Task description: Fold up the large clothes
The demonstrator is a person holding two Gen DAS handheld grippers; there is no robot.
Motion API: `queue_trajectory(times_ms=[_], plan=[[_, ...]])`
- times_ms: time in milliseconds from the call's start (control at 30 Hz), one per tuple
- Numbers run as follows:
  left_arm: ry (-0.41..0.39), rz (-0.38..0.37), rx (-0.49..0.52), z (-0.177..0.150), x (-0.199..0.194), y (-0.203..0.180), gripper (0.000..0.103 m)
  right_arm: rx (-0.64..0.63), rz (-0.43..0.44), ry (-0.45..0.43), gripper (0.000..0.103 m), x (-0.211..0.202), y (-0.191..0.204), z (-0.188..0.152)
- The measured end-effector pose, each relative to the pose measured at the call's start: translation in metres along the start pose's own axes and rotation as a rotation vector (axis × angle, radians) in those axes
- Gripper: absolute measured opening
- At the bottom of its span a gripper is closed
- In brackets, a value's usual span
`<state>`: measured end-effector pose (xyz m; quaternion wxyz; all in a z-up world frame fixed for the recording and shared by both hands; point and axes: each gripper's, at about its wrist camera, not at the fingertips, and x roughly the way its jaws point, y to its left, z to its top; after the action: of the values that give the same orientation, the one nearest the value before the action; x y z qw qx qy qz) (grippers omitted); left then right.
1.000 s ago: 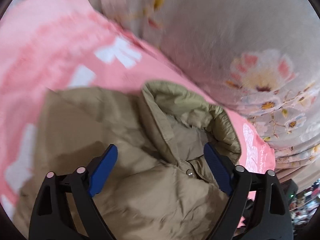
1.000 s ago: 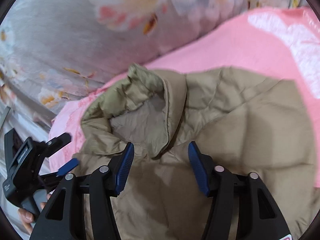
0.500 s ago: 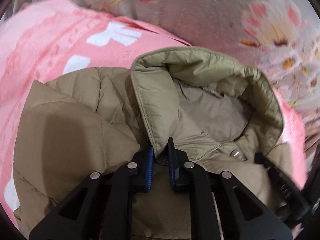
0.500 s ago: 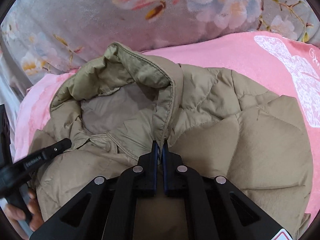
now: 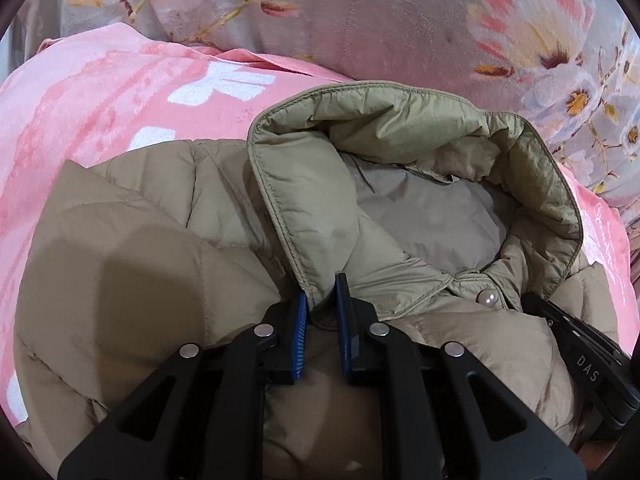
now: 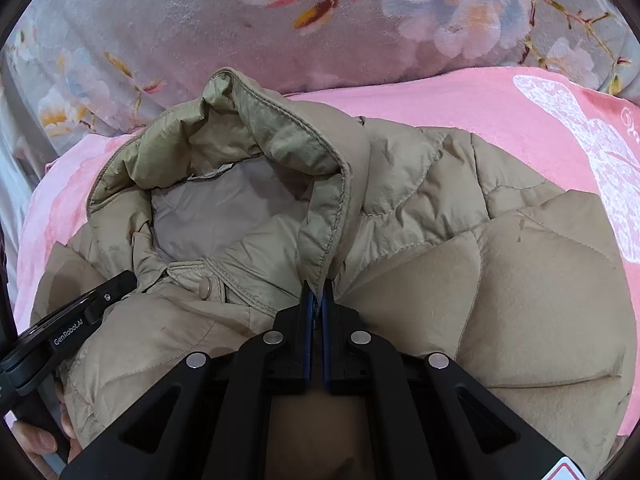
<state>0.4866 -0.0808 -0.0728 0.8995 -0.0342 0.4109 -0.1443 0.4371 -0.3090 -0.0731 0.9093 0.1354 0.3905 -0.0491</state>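
A tan quilted puffer jacket [image 5: 152, 264] lies on a pink blanket, collar up and open toward the far side; it also fills the right wrist view [image 6: 500, 288]. My left gripper [image 5: 321, 300] is shut on the left collar edge [image 5: 288, 208] near its base. My right gripper [image 6: 317, 296] is shut on the right collar edge [image 6: 320, 200] near its base. A pearl snap button [image 5: 486, 299] sits between the two grips, seen also in the right wrist view [image 6: 205, 289]. Each gripper's body shows at the edge of the other's view.
The pink blanket [image 5: 100, 96] with white patterns spreads under the jacket [image 6: 540, 128]. A grey floral pillow or quilt [image 5: 380, 20] rises just behind the collar [image 6: 300, 20]. A hand [image 6: 38, 438] holds the left tool at lower left.
Both grippers went from wide open above the jacket to shut on the two collar edges. Since half a second ago they have moved a little closer to the collar.
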Motion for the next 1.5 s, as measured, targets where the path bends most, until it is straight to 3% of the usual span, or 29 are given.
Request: queue_trajectory(times_ms=[200,267,333,433,500,600,667,767,833,1000,1200,1500], plan=[[-0.009,-0.035,-0.029,0.0,-0.009,0.006,0.015,0.037,0.063,0.019,0.003,-0.007,-0.009,0.0],[-0.015,-0.056,-0.007,0.002,-0.027,0.011,0.015,0.058,0.081,0.042,0.007,-0.027,-0.016,-0.002],[-0.053,-0.022,0.057,0.01,-0.053,0.011,0.015,0.068,0.055,-0.011,0.014,-0.062,-0.024,0.001],[-0.169,0.006,0.041,0.052,-0.093,0.015,0.032,0.082,0.03,-0.139,0.014,-0.096,-0.023,0.032],[-0.193,0.014,-0.017,0.081,-0.096,0.018,0.039,0.081,0.029,-0.162,0.014,-0.092,-0.013,0.062],[-0.127,-0.003,-0.121,0.133,-0.065,0.012,0.04,0.145,0.041,-0.166,0.014,-0.059,-0.005,0.102],[-0.058,-0.015,-0.184,0.148,-0.034,0.013,0.04,0.179,0.031,-0.144,0.014,-0.031,-0.002,0.119],[0.143,-0.104,-0.319,0.144,0.019,0.024,0.039,0.163,0.008,-0.045,0.012,0.004,0.002,0.121],[0.187,-0.163,-0.369,0.129,0.028,0.03,0.037,0.089,0.038,-0.016,0.011,0.006,0.01,0.107],[0.184,-0.071,-0.155,0.095,0.015,0.022,0.03,-0.11,-0.034,0.001,0.009,-0.012,0.022,0.069],[0.161,0.039,0.0,0.067,0.018,0.008,0.023,-0.131,-0.089,0.042,0.0,0.005,0.008,0.04],[0.012,0.159,0.137,0.048,0.027,-0.016,0.023,-0.131,-0.09,0.015,0.0,0.016,0.003,0.029]])
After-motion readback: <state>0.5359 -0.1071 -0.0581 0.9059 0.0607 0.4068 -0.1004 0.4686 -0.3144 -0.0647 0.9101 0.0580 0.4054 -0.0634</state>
